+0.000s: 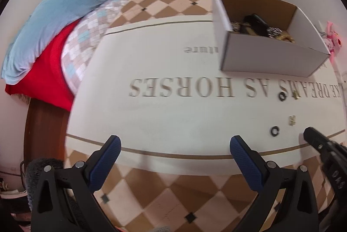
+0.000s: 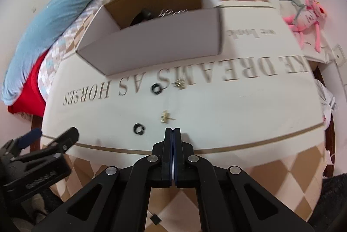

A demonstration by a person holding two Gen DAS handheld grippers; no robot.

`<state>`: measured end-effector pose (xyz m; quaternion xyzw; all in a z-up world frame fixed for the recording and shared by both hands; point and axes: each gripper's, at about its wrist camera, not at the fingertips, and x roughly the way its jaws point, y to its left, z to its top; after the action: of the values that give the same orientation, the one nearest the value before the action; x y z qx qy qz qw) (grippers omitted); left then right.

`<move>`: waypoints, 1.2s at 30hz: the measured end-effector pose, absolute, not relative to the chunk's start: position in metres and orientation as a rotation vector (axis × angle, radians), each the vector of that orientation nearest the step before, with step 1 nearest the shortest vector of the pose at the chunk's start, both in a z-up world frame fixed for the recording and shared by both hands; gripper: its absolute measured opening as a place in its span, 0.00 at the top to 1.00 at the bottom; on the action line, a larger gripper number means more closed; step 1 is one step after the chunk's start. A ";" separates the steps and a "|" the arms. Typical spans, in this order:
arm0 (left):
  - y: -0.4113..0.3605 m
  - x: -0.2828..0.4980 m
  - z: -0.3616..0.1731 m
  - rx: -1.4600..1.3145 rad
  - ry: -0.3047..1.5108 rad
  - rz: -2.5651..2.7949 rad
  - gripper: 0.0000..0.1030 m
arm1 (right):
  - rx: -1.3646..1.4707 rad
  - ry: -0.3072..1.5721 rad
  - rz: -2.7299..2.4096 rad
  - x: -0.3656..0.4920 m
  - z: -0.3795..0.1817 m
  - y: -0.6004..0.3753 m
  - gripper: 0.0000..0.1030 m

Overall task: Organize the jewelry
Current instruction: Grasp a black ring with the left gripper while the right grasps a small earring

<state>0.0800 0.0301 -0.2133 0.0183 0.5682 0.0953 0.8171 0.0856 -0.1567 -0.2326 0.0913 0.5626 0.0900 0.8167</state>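
A white cardboard box stands on the lettered mat and holds dark and gold jewelry. Loose on the mat lie two black rings and two gold pieces; the left wrist view shows the rings and gold pieces too. My left gripper is open and empty, left of them. My right gripper is shut with nothing visible between its pads, just short of the near gold piece.
A bed with a blue pillow, a red cloth and a checked quilt borders the mat on the left. A pink plush toy lies at the far right. White walls stand behind.
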 end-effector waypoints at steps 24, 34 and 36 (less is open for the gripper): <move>-0.077 0.099 -0.231 0.117 1.197 -0.111 0.90 | 0.288 1.239 -0.005 0.089 -0.231 -0.246 0.92; -0.013 0.094 -0.220 0.075 1.190 -0.017 0.90 | 0.321 1.210 0.124 0.091 -0.218 -0.216 0.53; 0.005 0.091 -0.219 0.070 1.194 0.021 0.90 | 0.317 1.208 0.159 0.094 -0.218 -0.201 0.53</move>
<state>0.0912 0.0051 -0.2192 0.0330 0.5621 0.0101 0.8263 0.0937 -0.2013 -0.2178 0.1481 0.5649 0.0743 0.8083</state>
